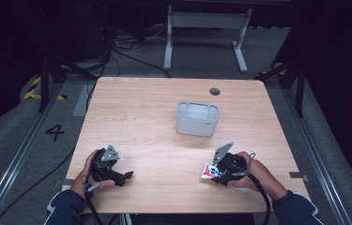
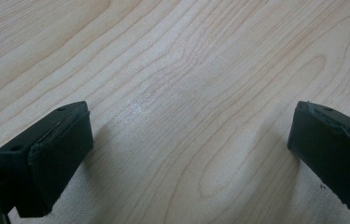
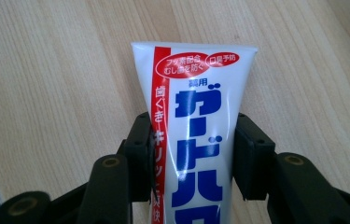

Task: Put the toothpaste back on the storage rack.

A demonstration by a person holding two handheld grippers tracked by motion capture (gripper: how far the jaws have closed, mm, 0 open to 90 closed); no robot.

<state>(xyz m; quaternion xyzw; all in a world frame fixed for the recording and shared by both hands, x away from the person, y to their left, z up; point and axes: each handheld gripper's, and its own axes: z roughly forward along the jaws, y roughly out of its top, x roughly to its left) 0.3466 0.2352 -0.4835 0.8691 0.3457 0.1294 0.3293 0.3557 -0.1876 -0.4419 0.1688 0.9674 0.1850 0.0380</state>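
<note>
Dark floor and black cables surround a pale wooden desk (image 1: 155,117), with the white legs of another frame (image 1: 206,37) standing beyond its far edge. Near the middle of the desk, a little toward the far side, sits a grey rounded container (image 1: 197,118), open at the top. A small dark round spot (image 1: 215,91) marks the desk near its far edge.

At the near left, the left hand (image 1: 91,176) holds the left claw (image 1: 127,176) low over the desk, well apart from the container. In the left gripper view its two black jaws are spread wide with bare wood grain between them.

At the near right, the right hand (image 1: 251,173) holds the right claw (image 3: 192,144), which pinches a toothpaste tube (image 3: 196,121) across its width. The tube is white with a red stripe and blue Japanese lettering, and its flat crimped end points away from the claw, above the desk surface. In the high view the tube (image 1: 209,170) shows just left of the right hand, near the desk's near edge.
</note>
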